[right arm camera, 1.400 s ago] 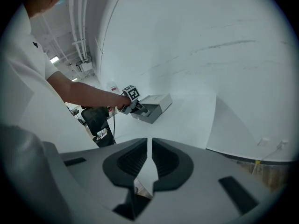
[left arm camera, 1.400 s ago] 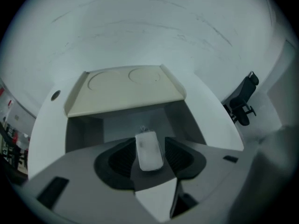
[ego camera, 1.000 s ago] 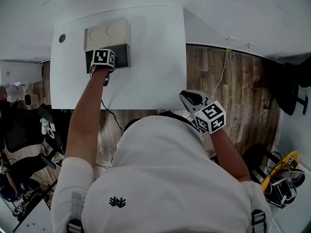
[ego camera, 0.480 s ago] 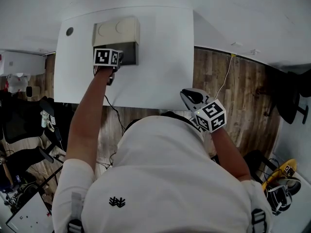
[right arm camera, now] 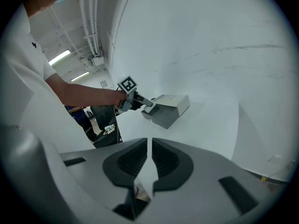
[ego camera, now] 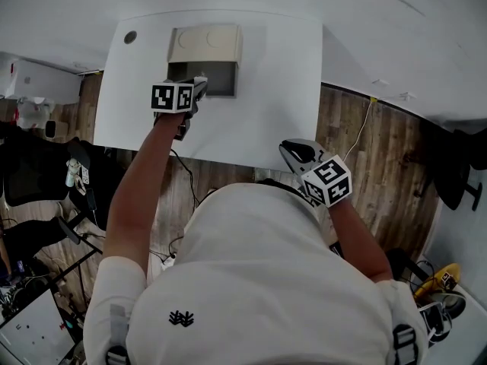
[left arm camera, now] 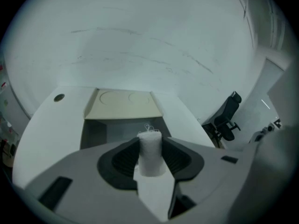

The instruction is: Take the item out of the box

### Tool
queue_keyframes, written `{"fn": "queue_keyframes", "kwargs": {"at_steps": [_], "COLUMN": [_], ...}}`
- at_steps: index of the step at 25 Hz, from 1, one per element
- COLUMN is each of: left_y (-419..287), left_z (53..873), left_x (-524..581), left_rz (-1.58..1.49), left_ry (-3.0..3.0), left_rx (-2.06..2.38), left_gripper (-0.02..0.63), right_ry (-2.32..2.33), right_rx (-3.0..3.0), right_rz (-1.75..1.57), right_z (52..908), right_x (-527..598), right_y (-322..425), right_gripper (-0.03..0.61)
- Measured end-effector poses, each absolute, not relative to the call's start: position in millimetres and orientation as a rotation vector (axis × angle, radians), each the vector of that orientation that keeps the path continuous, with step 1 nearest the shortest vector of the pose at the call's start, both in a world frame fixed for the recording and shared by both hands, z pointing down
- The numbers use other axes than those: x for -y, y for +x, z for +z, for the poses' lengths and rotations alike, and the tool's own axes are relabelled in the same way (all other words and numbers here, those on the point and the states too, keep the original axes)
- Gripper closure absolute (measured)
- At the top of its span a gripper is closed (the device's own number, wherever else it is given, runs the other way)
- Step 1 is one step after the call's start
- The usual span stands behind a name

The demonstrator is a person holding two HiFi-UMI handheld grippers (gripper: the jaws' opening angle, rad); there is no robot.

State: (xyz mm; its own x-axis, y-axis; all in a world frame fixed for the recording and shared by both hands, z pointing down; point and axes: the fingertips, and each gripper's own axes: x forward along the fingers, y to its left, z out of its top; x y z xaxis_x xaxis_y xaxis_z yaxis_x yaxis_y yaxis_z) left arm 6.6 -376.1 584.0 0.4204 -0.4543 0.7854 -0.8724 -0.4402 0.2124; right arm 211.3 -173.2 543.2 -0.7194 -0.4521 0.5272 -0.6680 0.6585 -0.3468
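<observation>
On white table (ego camera: 266, 120), open grey box (ego camera: 219, 79), beige lid (ego camera: 205, 44) flipped back — left gripper (ego camera: 198, 90) pinching white fabric roll (left arm camera: 150, 148) at its mouth, right gripper (right arm camera: 150, 160) jaws pressed together.

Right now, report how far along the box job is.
Done: the box stands open and the left gripper has its jaws clamped on the white roll. In hand: the roll is held at the box's opening, not clear of it. Left: carry it away and set it on the table. The right gripper is empty, jaws shut.
</observation>
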Motion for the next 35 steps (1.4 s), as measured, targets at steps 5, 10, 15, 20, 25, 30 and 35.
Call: {"fn": "queue_keyframes", "kwargs": {"at_steps": [5, 10, 15, 20, 25, 30, 35], "left_y": [1.5, -8.1, -22.6, -39.4, -55.8, -72.6, -91.5], "left_z": [560.1, 533.4, 506.5, 483.2, 464.9, 447.7, 435.7], "left_x": [354.4, 327.4, 293.5, 253.0, 210.9, 173.5, 136.3], "left_rz": [0.755, 0.683, 0.591, 0.508, 0.425, 0.344, 0.327], "left_ry": [2.103, 2.180, 2.235, 2.292, 2.332, 2.360, 2.401], "left_rx": [1.095, 1.081, 1.050, 1.022, 0.994, 0.961, 0.937], "left_gripper": [0.453, 0.453, 0.453, 0.453, 0.453, 0.453, 0.453], "right_ry": [0.847, 0.821, 0.809, 0.830, 0.843, 0.880, 0.903], "right_rx": [2.493, 2.499, 2.510, 2.508, 2.504, 2.502, 2.503], "right_rz": [0.717, 0.701, 0.670, 0.661, 0.640, 0.613, 0.603], "right_z": [539.0, 537.3, 528.9, 524.7, 520.5, 515.2, 511.8], "right_x": [167.7, 158.3, 146.1, 132.5, 115.5, 102.9, 85.2], "right_y": [187.7, 162.1, 134.2, 111.8, 91.8, 78.8, 60.3], "right_gripper": [0.545, 0.545, 0.545, 0.548, 0.553, 0.561, 0.566]}}
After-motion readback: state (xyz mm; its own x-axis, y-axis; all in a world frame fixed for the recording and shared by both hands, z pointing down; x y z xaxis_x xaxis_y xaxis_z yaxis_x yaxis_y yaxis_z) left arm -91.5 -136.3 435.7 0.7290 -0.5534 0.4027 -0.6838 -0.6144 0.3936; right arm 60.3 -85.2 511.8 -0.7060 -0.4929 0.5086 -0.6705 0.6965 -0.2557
